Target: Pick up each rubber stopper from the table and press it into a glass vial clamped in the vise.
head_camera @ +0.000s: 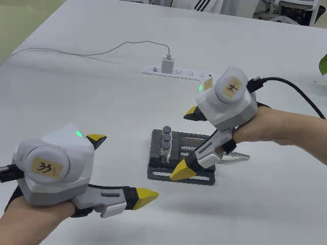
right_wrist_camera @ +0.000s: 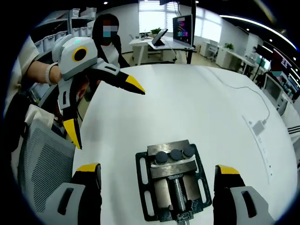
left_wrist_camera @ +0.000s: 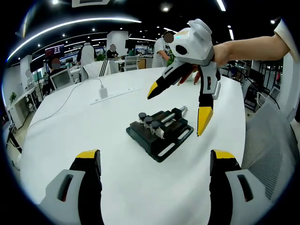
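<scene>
**Left.** The left gripper is held low over the near part of the white table. Its yellow-tipped jaws are spread wide and hold nothing.

**Centre.** A small black vise sits on the table and clamps a row of three glass vials. Each vial carries a dark rubber stopper in its mouth. No loose stopper can be seen on the table around the vise, so the task appears at or near its end. How deeply each stopper is seated cannot be told.

**Behind centre.** A white power strip lies well apart from the vise, with a charger plugged in and a cable trailing away to the left.

**Right.** The right gripper hangs over the vise, also wide open and empty. Its lower jaw points down just beside the front of the vise. In the left gripper view that tip seems clear of both vise and table.

**Hazards (judgement).**
- The lowered jaw tip is near the vials, so a careless sweep could strike a stopper or nudge the unfixed vise across the table.
- If a stopper is only partly seated, pressing it off-axis with a narrow tip could tilt the vial in the clamp or crack the glass.
- Too little pressure would leave the stopper free to work loose.
</scene>
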Motion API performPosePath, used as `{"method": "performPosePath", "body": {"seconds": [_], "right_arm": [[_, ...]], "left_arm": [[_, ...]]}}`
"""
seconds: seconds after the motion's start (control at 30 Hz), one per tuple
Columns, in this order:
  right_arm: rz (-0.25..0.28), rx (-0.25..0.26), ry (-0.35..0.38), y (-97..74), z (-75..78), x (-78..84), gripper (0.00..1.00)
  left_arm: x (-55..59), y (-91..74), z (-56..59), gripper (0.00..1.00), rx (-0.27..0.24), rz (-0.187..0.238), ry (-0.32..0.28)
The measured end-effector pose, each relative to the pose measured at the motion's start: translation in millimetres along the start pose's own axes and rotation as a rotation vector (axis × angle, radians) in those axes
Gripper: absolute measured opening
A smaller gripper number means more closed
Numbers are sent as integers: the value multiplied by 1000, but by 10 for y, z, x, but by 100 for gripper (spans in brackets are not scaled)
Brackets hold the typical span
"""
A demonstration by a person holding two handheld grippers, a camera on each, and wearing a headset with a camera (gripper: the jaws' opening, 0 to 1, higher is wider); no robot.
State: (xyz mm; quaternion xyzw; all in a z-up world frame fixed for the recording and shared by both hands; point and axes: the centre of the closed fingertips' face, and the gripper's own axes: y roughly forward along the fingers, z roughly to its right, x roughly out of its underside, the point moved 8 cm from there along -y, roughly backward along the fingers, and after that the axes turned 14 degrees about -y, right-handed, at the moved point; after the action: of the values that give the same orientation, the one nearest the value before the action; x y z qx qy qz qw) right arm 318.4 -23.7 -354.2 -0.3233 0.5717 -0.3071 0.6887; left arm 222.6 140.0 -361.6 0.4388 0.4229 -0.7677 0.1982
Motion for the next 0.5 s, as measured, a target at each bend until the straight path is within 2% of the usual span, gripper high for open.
{"method": "performPosePath", "body": {"seconds": [0.33, 0.5], "right_arm": [[98, 63, 89, -107, -73, 134, 99], [163, 130, 130, -229, -160, 261, 99]], "left_arm": [[-56, -26, -19, 96, 3, 5, 3], [-55, -44, -28, 96, 0, 11, -1]]}}
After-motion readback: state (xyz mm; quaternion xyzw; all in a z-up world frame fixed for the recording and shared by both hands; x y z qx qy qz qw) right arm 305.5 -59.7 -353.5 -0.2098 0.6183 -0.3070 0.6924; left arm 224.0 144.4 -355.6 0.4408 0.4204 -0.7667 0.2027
